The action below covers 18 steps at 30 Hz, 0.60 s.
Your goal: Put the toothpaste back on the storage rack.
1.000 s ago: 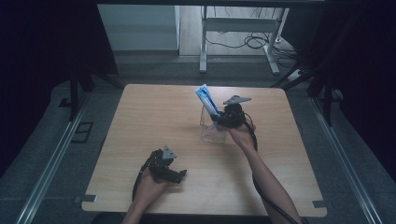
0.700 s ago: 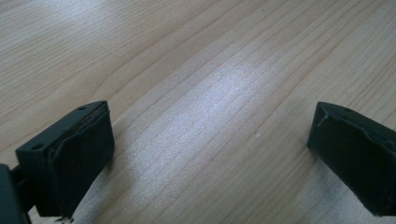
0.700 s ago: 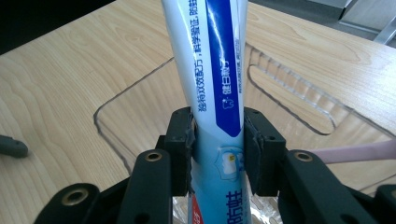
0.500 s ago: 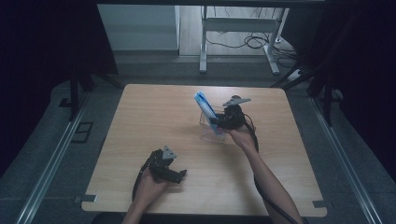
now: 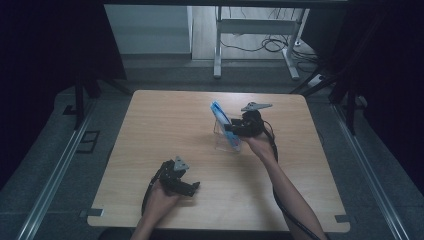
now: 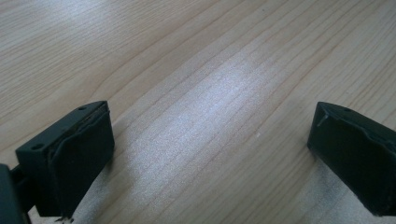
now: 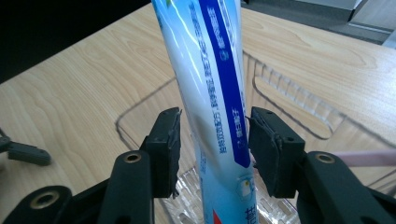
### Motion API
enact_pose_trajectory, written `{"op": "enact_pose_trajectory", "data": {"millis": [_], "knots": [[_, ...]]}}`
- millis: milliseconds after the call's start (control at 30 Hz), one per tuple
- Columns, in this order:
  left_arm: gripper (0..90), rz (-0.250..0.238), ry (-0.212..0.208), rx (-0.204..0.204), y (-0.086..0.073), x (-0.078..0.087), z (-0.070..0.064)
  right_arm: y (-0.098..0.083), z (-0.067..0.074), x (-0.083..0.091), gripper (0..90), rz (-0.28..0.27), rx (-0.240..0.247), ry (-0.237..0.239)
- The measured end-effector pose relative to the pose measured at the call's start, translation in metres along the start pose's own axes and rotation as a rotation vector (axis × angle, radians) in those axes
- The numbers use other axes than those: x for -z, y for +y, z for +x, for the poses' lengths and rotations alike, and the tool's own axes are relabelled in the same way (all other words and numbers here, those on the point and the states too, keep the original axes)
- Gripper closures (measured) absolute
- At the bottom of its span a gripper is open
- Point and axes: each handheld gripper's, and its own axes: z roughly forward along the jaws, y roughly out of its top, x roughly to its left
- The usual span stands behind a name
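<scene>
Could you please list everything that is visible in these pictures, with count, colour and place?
Blue and white plastic tube: one, blue and white, standing tilted in the clear container, between the right jaws.
Clear plastic container: one, transparent, on the far right part of the table.
Pale wooden table: one, light wood, centre of the high view.
Metal frame with cables: one, grey, on the floor beyond the table.
Left gripper: one, black, near table edge; jaws wide open over bare wood.
Right gripper: one, black, at the container; jaws have just been opening, with gaps to the tube on both sides.
Forearms: two, coming in from the bottom of the high view.
</scene>
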Motion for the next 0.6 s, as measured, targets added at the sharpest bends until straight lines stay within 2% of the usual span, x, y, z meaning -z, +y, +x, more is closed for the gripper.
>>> {"op": "enact_pose_trajectory", "data": {"millis": [600], "knots": [[0.6, 0.0, 0.001, 0.0, 0.0, 0.0, 0.0, 0.009, 0.009, 0.022, 56.5, 0.002, 0.03, -0.01]]}}
